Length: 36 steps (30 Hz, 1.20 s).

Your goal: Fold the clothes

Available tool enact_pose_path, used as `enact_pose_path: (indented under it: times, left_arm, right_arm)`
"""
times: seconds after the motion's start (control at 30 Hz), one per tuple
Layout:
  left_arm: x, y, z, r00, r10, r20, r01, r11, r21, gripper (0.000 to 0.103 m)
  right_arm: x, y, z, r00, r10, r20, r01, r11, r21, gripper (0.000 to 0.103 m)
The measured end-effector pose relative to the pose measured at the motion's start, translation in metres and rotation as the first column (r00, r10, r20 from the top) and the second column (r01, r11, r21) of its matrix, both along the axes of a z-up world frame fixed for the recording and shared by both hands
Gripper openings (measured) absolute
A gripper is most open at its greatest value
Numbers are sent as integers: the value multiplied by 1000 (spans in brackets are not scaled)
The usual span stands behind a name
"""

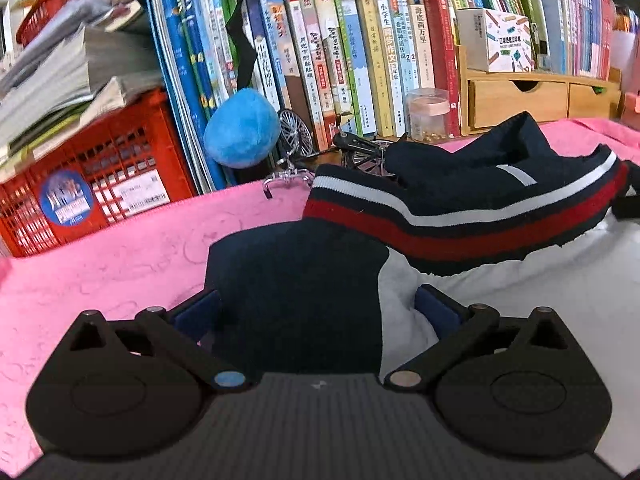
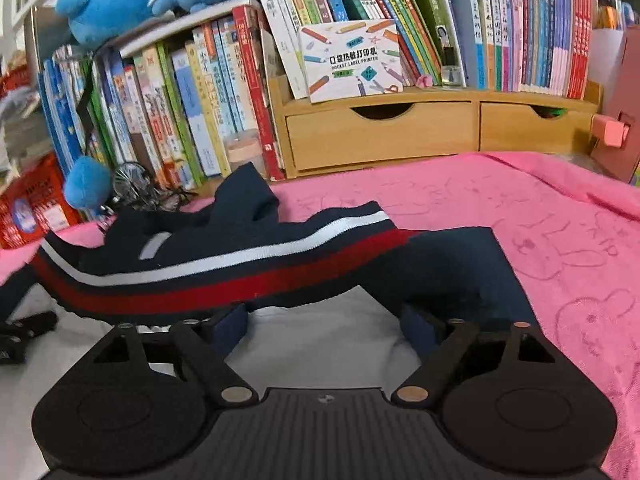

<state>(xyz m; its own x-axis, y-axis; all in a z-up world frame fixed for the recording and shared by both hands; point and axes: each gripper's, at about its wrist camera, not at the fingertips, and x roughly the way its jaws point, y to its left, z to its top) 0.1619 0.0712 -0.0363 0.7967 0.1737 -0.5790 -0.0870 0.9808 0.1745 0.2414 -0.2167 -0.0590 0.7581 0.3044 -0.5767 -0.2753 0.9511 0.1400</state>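
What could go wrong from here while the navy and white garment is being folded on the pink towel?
1. The garment's collar end lies close to the small metal bicycle model; a sweep toward the books could snag it or knock it over.
2. The striped band is already bunched, so the fold may end uneven.
3. Both the left gripper and the right gripper look open around the fabric, so it may slip if lifted without a firm close.

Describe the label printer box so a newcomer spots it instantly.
Find the wooden drawer unit behind the pink cloth. The label printer box stands on top of it, leaning against the books. Unlike those spines, it shows a broad white face with colourful pencil drawings.
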Motion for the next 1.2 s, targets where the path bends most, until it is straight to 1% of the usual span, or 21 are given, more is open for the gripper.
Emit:
enact_pose_path:
  times: [0.03, 0.07, 0.1, 0.17, 0.27, 0.37, 0.4, 0.43, 0.5, 0.53, 0.57, 0.63, 0.9, 1.0, 1.07, 1.1, 1.17, 1.2]
  left_arm:
    - [0, 1, 0, 1000, 0, -2, 0, 1000, -8, 103]
    - [0, -1, 0, 1000, 0, 0, 0, 1000, 1, 103]
    - [0, -2, 0, 1000, 1, 3, -1, 1000, 11, 103]
    - [-1, -3, 0, 1000, 1, 4, -1, 1000, 19, 103]
    - [0, -2, 0, 1000, 1, 3, -1, 1000, 17, 103]
    - [0, -4, 0, 1000, 4, 2, -4, 1000, 27, 103]
    - [0, -4, 0, 1000, 4, 2, -4, 999, 31, 103]
    - [0, -5, 0, 1000, 4, 2, -4, 999, 33, 103]
    - [0, -4, 0, 1000, 4, 1, -5, 1000, 27, 103]
    - [0, -3, 0, 1000, 5, 1, -5, 1000, 25, 103]
    - [0, -3, 0, 1000, 5, 1, -5, 1000, 25, 103]
    - [0, -4, 0, 1000, 6, 2, -6, 999, 31, 103]
    - [1, -7, -1, 1000, 10, 1, -10, 999, 45, 103]
    - [0, -10, -1, 1000, 11, 8, -12, 998, 63, 103]
    - [-3, -13, 0, 1000, 14, 23, -16, 996, 86, 103]
    - [-6, -17, 3, 999, 26, 33, -29, 994, 101, 103]
    - [-20, -28, 16, 998, 33, 54, -38, 994, 102, 102]
    - [-27, -34, 22, 997, 35, 64, -42, 994, 101, 102]
  right_arm:
    - [0, 3, 0, 1000, -12, 6, 12, 1000, -26, 91]
    - [0, 7, 2, 999, -31, 28, 33, 997, -71, 98]
    - [0, 10, 3, 997, -48, 54, 54, 991, -118, 103]
    - [-3, 12, 5, 989, -65, 130, 94, 969, -227, 103]
    - [8, -6, 5, 986, -107, 129, 140, 949, -282, 103]
    - [13, -25, 13, 955, -274, 115, 296, 913, -281, 102]
    - [5, -25, 18, 954, -264, 144, 295, 914, -280, 102]
    - [-6, -21, 23, 959, -227, 168, 265, 929, -258, 102]
    - [-28, -5, 30, 974, -123, 188, 162, 965, -207, 102]
    - [-39, 8, 31, 980, -62, 190, 100, 976, -196, 102]
    - [-50, 21, 31, 982, -3, 191, 39, 981, -189, 102]
    - [-66, 53, 25, 980, 92, 177, -51, 973, -223, 102]
    - [-94, 67, 18, 993, 73, 95, -49, 970, -237, 103]
    - [-104, 72, 15, 996, 65, 66, -47, 969, -243, 103]
    - [-118, 67, 9, 997, 50, 65, -31, 964, -263, 103]
    - [-125, 64, 6, 997, 42, 64, -23, 962, -274, 103]
    - [-139, 59, -1, 998, 26, 64, -7, 958, -287, 103]
    - [-140, 55, -3, 998, 14, 61, 2, 967, -256, 103]
